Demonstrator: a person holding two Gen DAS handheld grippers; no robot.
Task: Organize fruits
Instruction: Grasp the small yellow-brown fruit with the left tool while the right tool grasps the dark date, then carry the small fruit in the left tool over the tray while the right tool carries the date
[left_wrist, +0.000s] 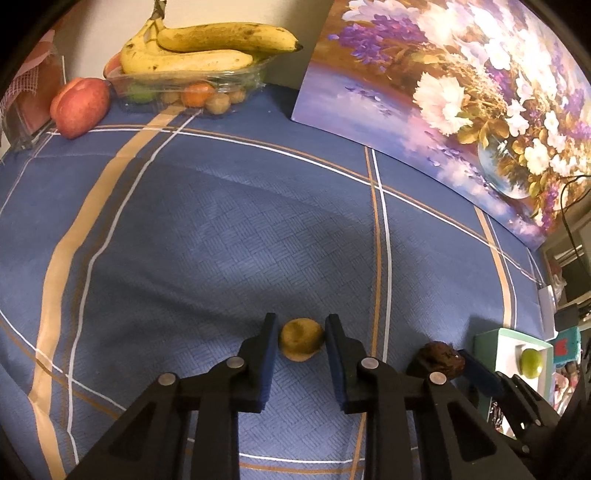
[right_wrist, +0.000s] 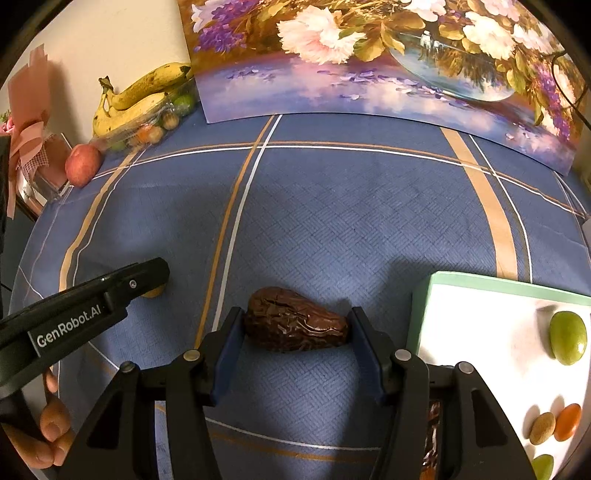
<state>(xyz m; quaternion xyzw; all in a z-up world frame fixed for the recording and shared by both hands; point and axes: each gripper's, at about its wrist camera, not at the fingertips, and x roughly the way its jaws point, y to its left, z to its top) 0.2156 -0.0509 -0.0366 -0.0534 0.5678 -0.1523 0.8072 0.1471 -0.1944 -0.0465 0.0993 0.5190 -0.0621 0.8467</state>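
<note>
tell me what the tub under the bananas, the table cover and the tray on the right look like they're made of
Tub: thin clear plastic, glossy; the fruit inside shows through its wall.
Table cover: woven blue fabric, matte, with a basket-weave texture, stripes and soft creases.
Tray: smooth white surface with a pale green edge; probably plastic or coated board, hard to tell which.

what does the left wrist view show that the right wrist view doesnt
Only the left wrist view: the whole small yellowish fruit between the left gripper pads.

Only the right wrist view: a hand on the left gripper's handle, and several small fruits on the white tray besides the green one.

Both: the wrinkled brown fruit in the right gripper, bananas, red apple, flower painting, blue cloth.
</note>
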